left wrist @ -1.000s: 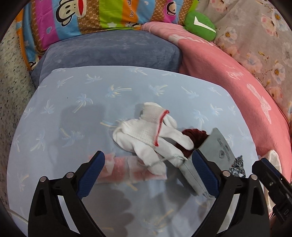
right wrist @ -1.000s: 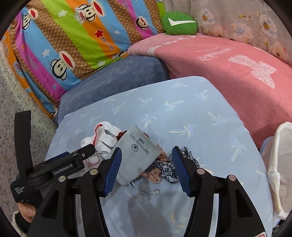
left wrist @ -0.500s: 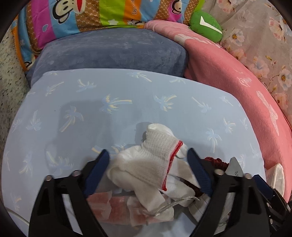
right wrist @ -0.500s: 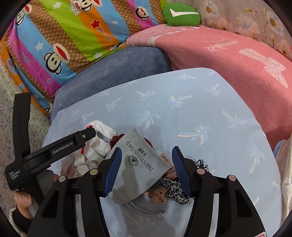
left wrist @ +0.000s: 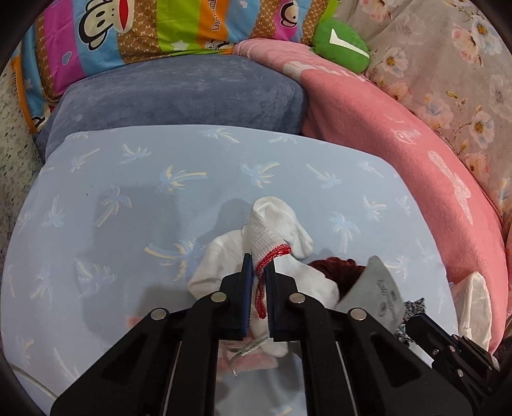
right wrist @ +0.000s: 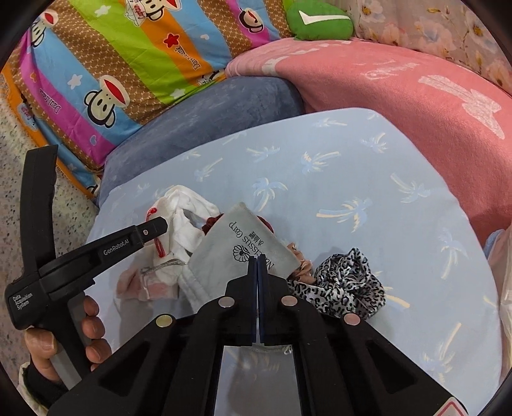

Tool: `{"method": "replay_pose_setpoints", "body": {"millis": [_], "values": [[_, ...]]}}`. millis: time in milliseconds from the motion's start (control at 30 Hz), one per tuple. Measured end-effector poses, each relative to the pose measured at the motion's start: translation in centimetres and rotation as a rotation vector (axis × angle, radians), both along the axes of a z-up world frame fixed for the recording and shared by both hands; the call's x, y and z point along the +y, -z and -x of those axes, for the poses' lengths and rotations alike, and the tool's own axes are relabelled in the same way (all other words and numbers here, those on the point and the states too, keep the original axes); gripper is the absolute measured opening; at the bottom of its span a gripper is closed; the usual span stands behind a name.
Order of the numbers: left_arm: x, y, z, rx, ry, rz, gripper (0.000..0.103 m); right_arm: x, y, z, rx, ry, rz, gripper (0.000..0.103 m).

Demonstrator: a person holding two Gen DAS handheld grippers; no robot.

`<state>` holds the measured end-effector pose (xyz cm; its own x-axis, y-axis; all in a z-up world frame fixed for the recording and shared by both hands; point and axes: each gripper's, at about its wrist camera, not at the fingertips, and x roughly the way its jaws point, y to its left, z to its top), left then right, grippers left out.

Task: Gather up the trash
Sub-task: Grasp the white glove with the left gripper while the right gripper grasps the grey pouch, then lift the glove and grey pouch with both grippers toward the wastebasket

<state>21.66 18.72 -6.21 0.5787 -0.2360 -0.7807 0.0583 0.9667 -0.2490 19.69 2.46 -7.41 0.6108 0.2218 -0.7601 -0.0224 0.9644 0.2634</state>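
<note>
A pile of trash lies on the light blue palm-print cushion (left wrist: pixel 160 204). My left gripper (left wrist: pixel 258 265) is shut on the white knit glove with red trim (left wrist: pixel 272 230), pinching its cuff. My right gripper (right wrist: pixel 257 259) is shut on the grey drawstring pouch (right wrist: pixel 246 243) printed "Narcissus Garp". A dark red knit piece (left wrist: pixel 336 268) lies between glove and pouch. A leopard-print scrunchie (right wrist: pixel 345 281) lies right of the pouch. A pink wrapper (right wrist: pixel 144 284) sits under the glove (right wrist: pixel 182 208). The left gripper also shows in the right wrist view (right wrist: pixel 153 228).
A white plastic bag (left wrist: pixel 473 304) hangs at the cushion's right edge. A blue-grey velvet pillow (left wrist: pixel 179 92), a striped monkey-print quilt (right wrist: pixel 112 64) and a pink blanket (right wrist: pixel 400 80) with a green plush (right wrist: pixel 320 20) surround the cushion. Speckled floor (right wrist: pixel 19 179) lies left.
Both grippers went from open to shut: the left closed on the glove's cuff, the right closed on the grey pouch. Both moved forward onto the pile.
</note>
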Motion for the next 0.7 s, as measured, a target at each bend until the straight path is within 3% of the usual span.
{"method": "replay_pose_setpoints", "body": {"millis": [133, 200, 300, 367, 400, 600, 700], "values": [[-0.2, -0.7, 0.7, -0.01, 0.001, 0.011, 0.007, -0.5, -0.8, 0.5, -0.017, 0.004, 0.0, 0.001], [-0.3, -1.0, 1.1, -0.016, 0.004, 0.02, 0.007, -0.8, -0.9, 0.5, -0.02, 0.016, 0.011, 0.006], [-0.5, -1.4, 1.6, -0.026, 0.008, 0.025, 0.007, -1.1, -0.5, 0.1, -0.004, 0.014, 0.008, 0.022], [-0.5, -1.6, 1.8, -0.032, 0.011, 0.036, 0.007, -1.2, -0.1, -0.4, 0.0, 0.017, 0.016, 0.041], [-0.4, -1.7, 1.8, -0.034, 0.013, 0.038, 0.007, -1.2, 0.1, -0.7, 0.002, 0.02, 0.02, 0.042], [-0.7, -1.4, 1.9, -0.027, 0.018, 0.05, 0.007, -1.0, 2.7, -2.5, 0.072, 0.007, 0.013, 0.041], [-0.9, -1.3, 2.0, -0.025, 0.02, 0.049, 0.007, -0.7, 3.2, -2.4, 0.085, -0.003, 0.012, 0.012]]}}
